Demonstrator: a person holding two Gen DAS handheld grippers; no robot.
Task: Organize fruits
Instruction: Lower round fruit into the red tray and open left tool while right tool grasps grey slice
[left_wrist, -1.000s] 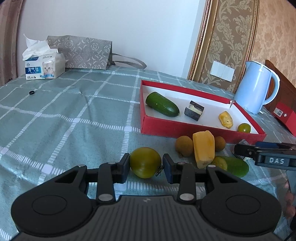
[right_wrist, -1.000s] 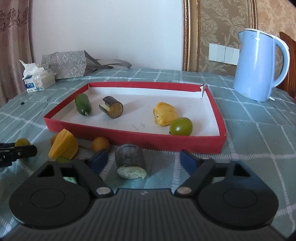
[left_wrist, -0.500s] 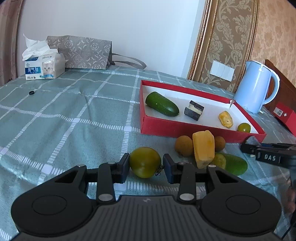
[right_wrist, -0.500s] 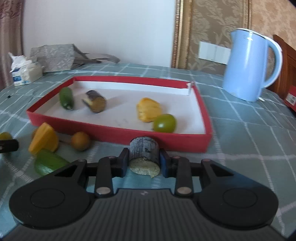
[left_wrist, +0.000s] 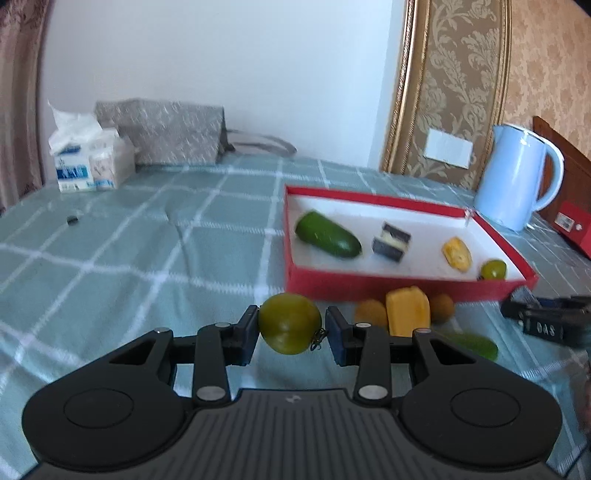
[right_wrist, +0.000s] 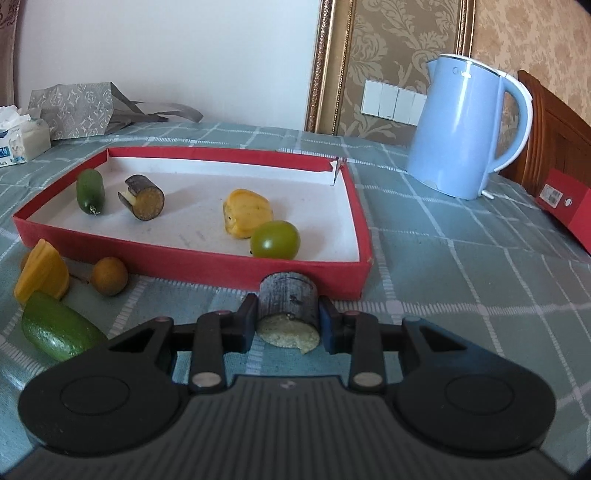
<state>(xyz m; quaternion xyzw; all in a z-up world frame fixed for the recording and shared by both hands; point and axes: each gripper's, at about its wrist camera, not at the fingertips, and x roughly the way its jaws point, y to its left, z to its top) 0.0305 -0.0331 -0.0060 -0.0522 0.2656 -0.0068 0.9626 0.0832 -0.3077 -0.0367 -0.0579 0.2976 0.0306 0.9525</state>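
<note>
My left gripper (left_wrist: 290, 326) is shut on a green tomato (left_wrist: 290, 323), just in front of the red tray (left_wrist: 369, 286). My right gripper (right_wrist: 289, 317) is shut on a dark-skinned cylinder chunk (right_wrist: 289, 299) with a pale cut face, close to the red tray's (right_wrist: 184, 264) front right corner. Inside the tray lie a green cucumber piece (right_wrist: 89, 190), another dark chunk (right_wrist: 142, 197), a yellow piece (right_wrist: 245, 212) and a second green tomato (right_wrist: 275, 240). On the cloth before the tray lie a yellow wedge (right_wrist: 42, 275), a brown round fruit (right_wrist: 109, 276) and a green piece (right_wrist: 59, 330).
A light blue kettle (right_wrist: 465, 129) stands right of the tray, with a red box (right_wrist: 565, 206) at the table's right edge. A tissue box (left_wrist: 88, 166) and a grey bag (left_wrist: 166, 134) sit at the far left. Checked green cloth covers the table.
The right gripper's jaws, open around the dark chunk a second ago, have shut on it, and its view has come nearer the tray. The left gripper still grips the tomato; its view tilted slightly.
</note>
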